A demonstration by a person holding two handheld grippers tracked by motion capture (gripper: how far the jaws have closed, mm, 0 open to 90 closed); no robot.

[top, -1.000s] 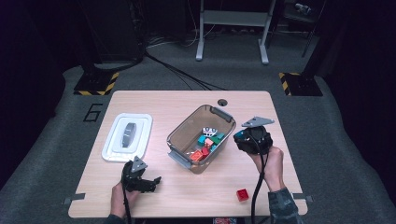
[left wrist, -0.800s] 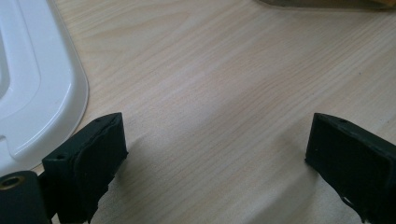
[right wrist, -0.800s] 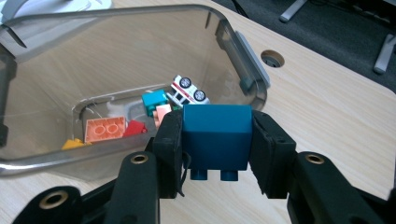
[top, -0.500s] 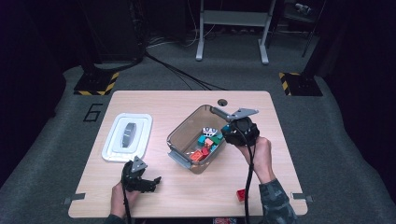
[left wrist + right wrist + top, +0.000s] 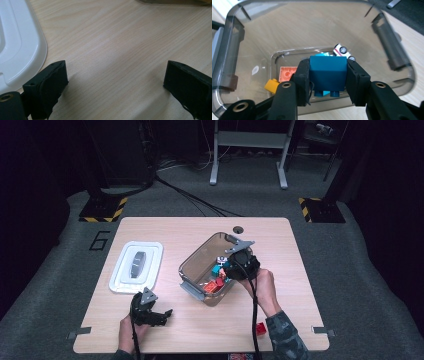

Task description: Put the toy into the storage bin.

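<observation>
Blue block (image 5: 327, 72) sits pinched in our right tool (image 5: 327, 82) above the clear bin (image 5: 392, 53), release pending; left tool (image 5: 115, 85) rests spread.

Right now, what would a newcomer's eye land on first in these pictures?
The blue block clamped in the right gripper, held over the clear bin of bright toy pieces at the table's middle. Next, the white lid lying left of the bin, with the left gripper open just in front of it.

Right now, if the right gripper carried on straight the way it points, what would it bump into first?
Probably the floor of the clear bin. The right gripper, shut on a blue block, aims into it, toward the orange brick and toy car; depth is unclear.
</observation>
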